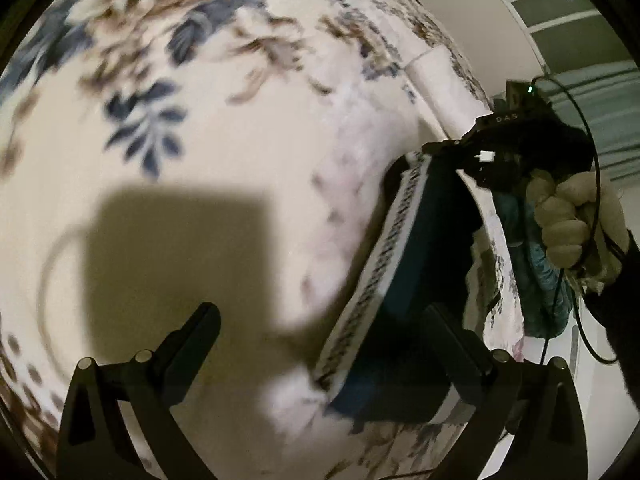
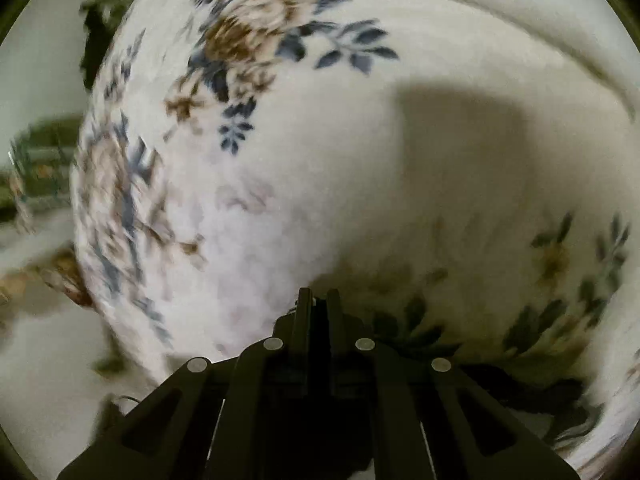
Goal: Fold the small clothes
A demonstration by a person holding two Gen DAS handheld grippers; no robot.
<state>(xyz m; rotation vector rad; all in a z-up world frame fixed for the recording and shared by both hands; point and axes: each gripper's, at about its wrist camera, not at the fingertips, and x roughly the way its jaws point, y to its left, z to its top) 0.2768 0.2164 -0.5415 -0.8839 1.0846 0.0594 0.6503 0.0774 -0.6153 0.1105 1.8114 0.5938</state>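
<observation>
right gripper: pinched on dark garment's patterned waistband, lifted by the floral blanket's right edge
left gripper: wide, empty
risk: waistband slips out (thin grip), fold collapses

Garment against left claw

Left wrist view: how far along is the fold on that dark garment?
Early. Nothing looks folded yet. The dark garment with the patterned waistband hangs stretched above the floral blanket, its far end at the right tongs, which are shut. The left tongs are open around its near end. Laying flat and folding remain.
</observation>
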